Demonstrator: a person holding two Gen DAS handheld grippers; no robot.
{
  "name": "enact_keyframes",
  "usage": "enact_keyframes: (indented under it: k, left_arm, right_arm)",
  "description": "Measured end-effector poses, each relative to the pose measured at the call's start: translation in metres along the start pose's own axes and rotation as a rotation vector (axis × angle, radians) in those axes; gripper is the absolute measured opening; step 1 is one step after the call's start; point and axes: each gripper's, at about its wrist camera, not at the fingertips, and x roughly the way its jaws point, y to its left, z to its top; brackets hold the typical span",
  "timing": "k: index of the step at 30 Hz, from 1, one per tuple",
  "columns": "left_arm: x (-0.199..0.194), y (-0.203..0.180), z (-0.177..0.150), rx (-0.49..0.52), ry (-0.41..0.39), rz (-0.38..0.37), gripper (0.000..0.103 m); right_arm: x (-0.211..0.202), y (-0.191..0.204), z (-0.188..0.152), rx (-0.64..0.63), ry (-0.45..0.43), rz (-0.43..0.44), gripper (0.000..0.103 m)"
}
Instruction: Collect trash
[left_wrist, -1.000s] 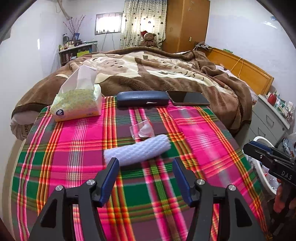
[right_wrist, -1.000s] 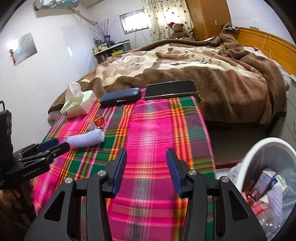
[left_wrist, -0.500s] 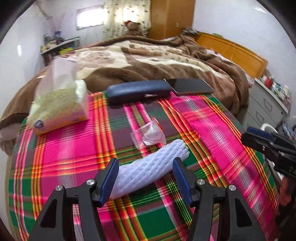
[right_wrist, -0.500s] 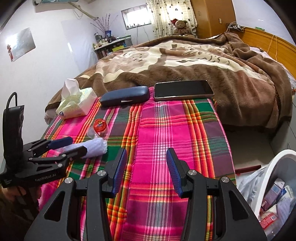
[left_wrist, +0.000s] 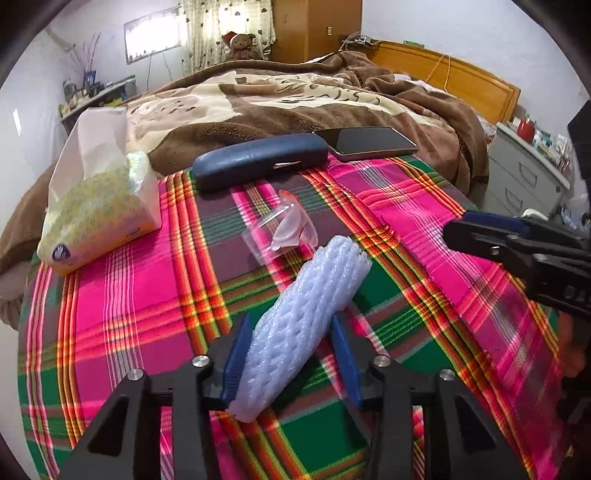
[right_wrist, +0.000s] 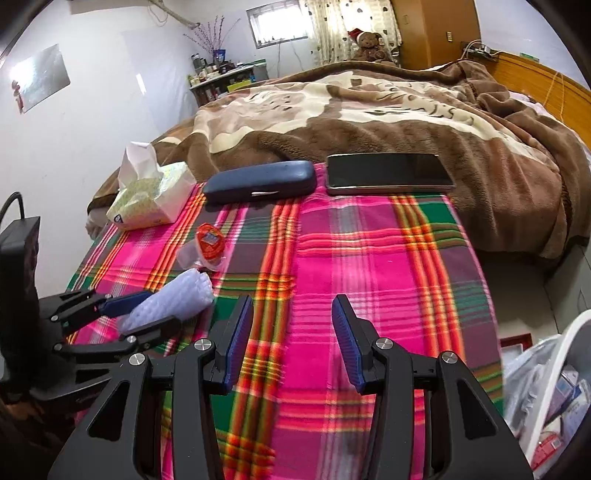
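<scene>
A: Two claws in play, and ours on the left, the left claw (left_wrist: 291, 354), has just been closing on the foam sleeve (left_wrist: 306, 317). The blue pads now sit against its near end, so we read it as clamped. A second ago the jaws stood wide and the sleeve lay crosswise ahead of them, untouched.

B: So the pickup is made, or nearly. Where does the sleeve lie?

A: Near the front edge of the plaid cloth (left_wrist: 129, 295), toward its left side, slanting away from us. We still have to lift it and carry it to the bin (right_wrist: 576, 332), which shows off the cloth's right edge with rubbish already in it.

B: And the right claw (right_wrist: 291, 343)?

A: Jaws apart, nothing between them, hovering over the middle of the cloth. Its opening is as it was a second ago, though the bin has slid further to the edge of its view.

B: What's beyond the sleeve?

A: Just past its far tip, a clear wrapper (left_wrist: 284, 229) with a red lid, probably our next piece. Then the tissue pack (left_wrist: 99, 206) at the far left corner, the case (left_wrist: 258, 160) and phone (left_wrist: 369, 142) along the far edge.
</scene>
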Motion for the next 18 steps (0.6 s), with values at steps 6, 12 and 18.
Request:
enact_keyframes:
  k: [6, 12, 18]
  left_arm:
    - [-0.014, 0.013, -0.017, -0.038, -0.010, 0.013, 0.036]
    - [-0.026, 0.046, -0.033, -0.160, -0.019, 0.068, 0.036]
    - [-0.032, 0.085, -0.042, -0.306, -0.031, 0.151, 0.036]
  right_arm:
    - [0.012, 0.012, 0.005, -0.005, 0.005, 0.031, 0.046]
    - [0.024, 0.029, 0.005, -0.026, 0.010, 0.076, 0.046]
    - [0.034, 0.046, 0.012, -0.058, -0.019, 0.122, 0.047]
